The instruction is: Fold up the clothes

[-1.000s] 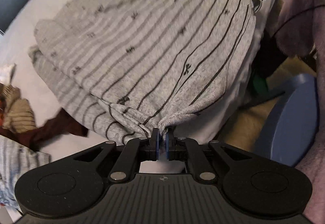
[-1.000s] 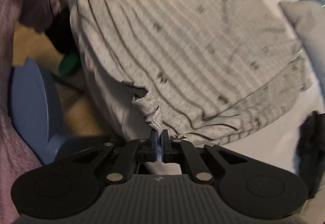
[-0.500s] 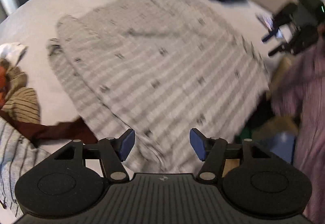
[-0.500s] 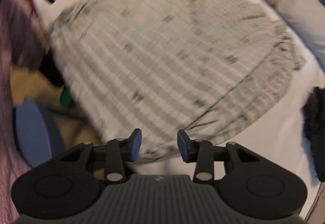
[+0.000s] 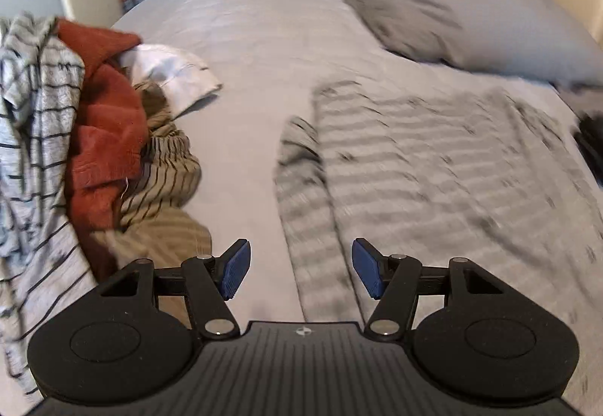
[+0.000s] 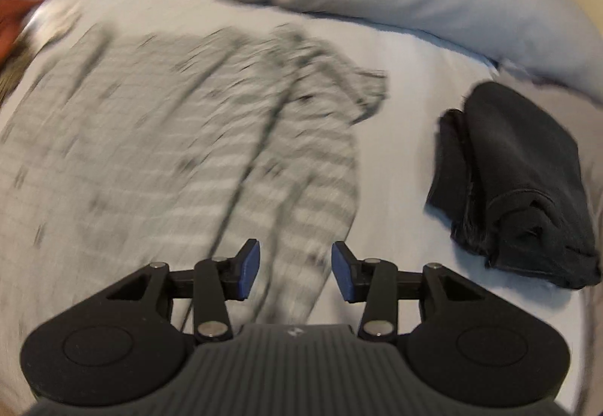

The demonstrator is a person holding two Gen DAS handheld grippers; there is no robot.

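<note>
Bare sheet (image 5: 256, 137) lies open between clothes pile (image 5: 105, 152) and striped shirt (image 5: 433, 167).

Both wrist cameras look steeply down along their fingers, from just above the pale grey bed (image 5: 264, 50). The left faces the grey striped knit top's (image 5: 433, 167) left edge, the right its right edge (image 6: 158, 152) (shared ground).

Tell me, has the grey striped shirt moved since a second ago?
Yes. The striped shirt dropped from both grippers and now lies flat on the bed, below the pillow.
</note>
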